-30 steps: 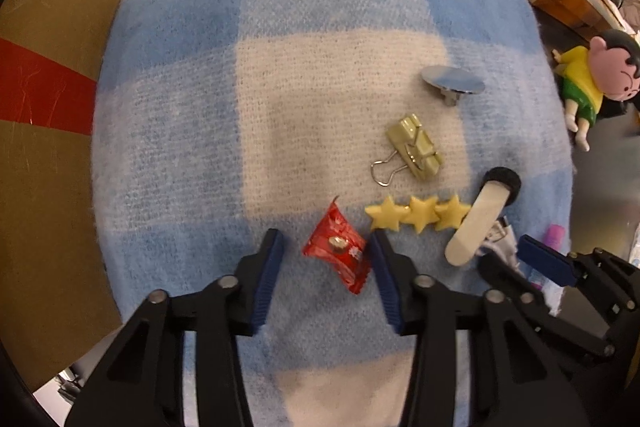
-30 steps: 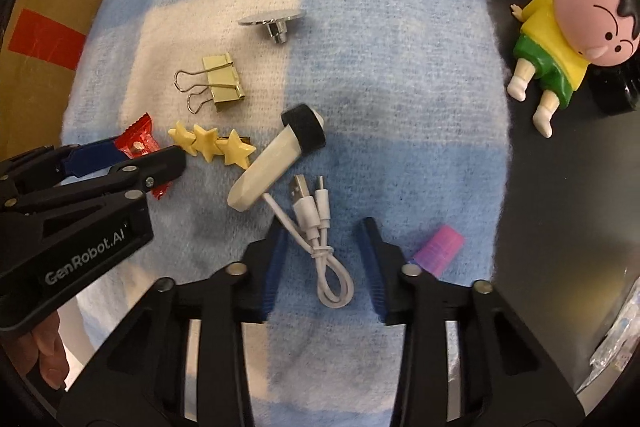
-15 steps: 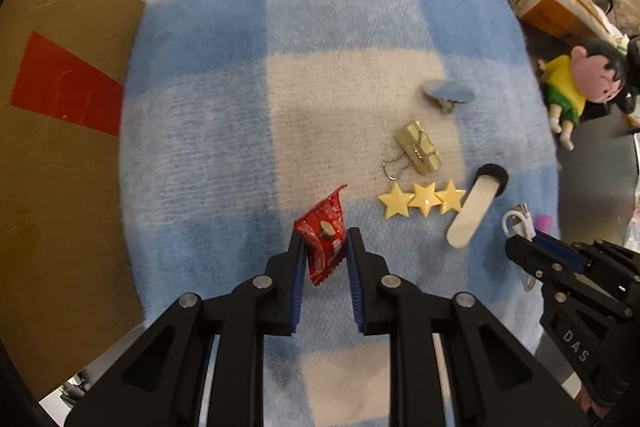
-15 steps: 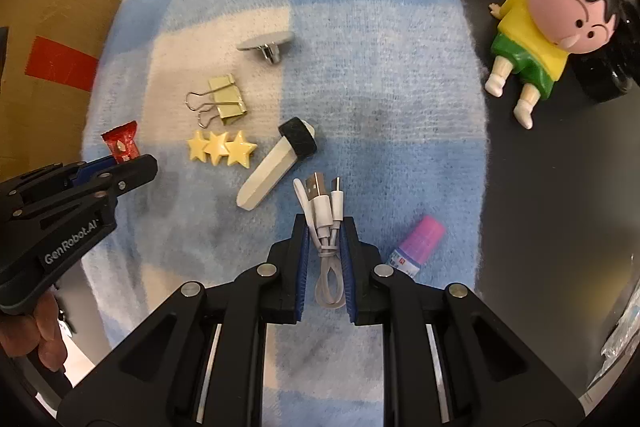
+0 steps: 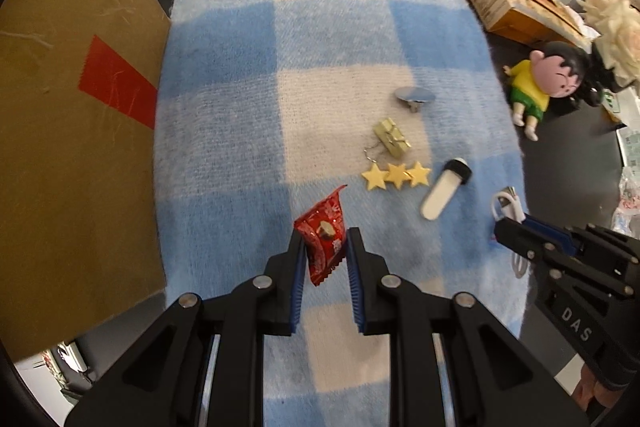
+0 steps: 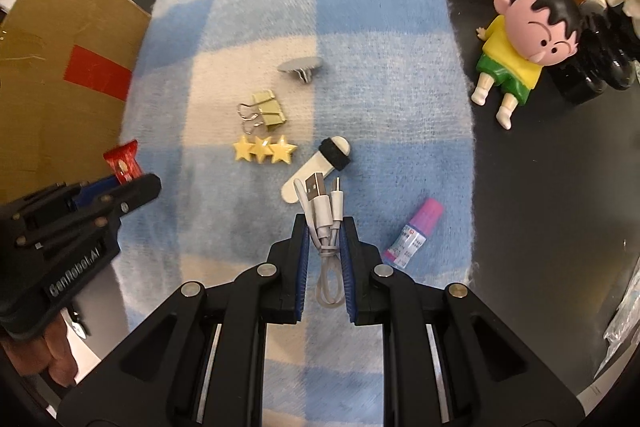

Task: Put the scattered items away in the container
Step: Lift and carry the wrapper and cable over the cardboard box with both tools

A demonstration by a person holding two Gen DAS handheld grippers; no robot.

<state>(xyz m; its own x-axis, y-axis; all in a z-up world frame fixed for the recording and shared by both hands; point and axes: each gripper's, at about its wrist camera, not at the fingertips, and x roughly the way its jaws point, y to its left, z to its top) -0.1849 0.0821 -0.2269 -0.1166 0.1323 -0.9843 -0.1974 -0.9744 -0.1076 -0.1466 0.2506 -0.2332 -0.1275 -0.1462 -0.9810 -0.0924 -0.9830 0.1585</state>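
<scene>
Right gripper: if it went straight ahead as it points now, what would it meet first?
Likely the white tube, just beyond the white cable clamped in the right gripper; height is hard to judge.

My left gripper (image 5: 323, 247): jaws clamped, raised, pointing forward. My right gripper (image 6: 323, 231): jaws clamped, raised alongside, well apart.

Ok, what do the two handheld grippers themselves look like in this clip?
Both are matte black plastic linkages with silver pivot screws, and their fingers carry ribbed blue pads. Seen from the right camera, the left gripper has white "GenRobot.AI" lettering on its side. Seen from the left camera, the right gripper shows "DAS". No cables or sleeves are visible.
</scene>
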